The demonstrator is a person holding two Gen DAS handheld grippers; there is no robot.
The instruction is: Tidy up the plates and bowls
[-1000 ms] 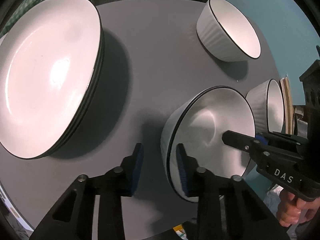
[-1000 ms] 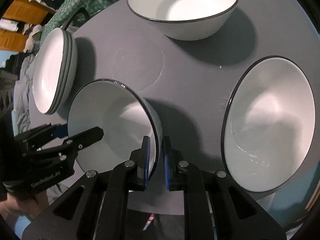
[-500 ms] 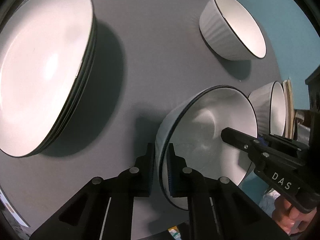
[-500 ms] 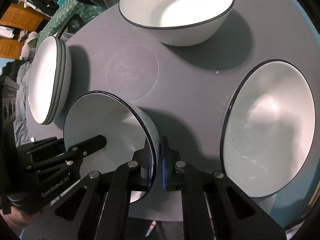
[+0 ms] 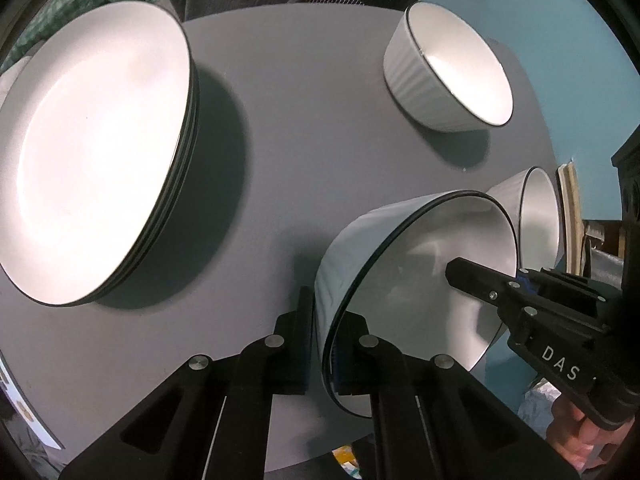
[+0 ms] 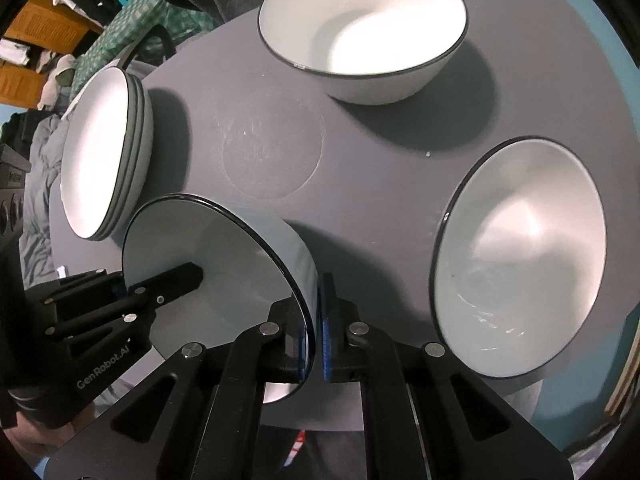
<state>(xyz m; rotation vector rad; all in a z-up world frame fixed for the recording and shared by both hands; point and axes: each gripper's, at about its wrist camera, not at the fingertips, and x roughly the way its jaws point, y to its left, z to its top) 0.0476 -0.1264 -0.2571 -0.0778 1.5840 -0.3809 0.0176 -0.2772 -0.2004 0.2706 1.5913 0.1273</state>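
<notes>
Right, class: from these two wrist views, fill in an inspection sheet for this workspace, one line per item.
Surface: round grey table, faint ring mark.
Job's things: plate stack at left; held bowl; two other bowls, far bowl and right bowl.
Clutter: small white speck.
Grippers: left gripper and right gripper each clamp the held bowl's rim, on opposite sides.
Cables: nothing seen.
Surroundings: teal floor, clothes and wooden furniture behind.

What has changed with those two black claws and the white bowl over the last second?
The left gripper closed from wide open onto the near rim of the white black-rimmed bowl, which has lifted and tilted slightly. The right gripper kept pinching the opposite rim. The stacked white plates and two other bowls stayed put on the grey round table.
</notes>
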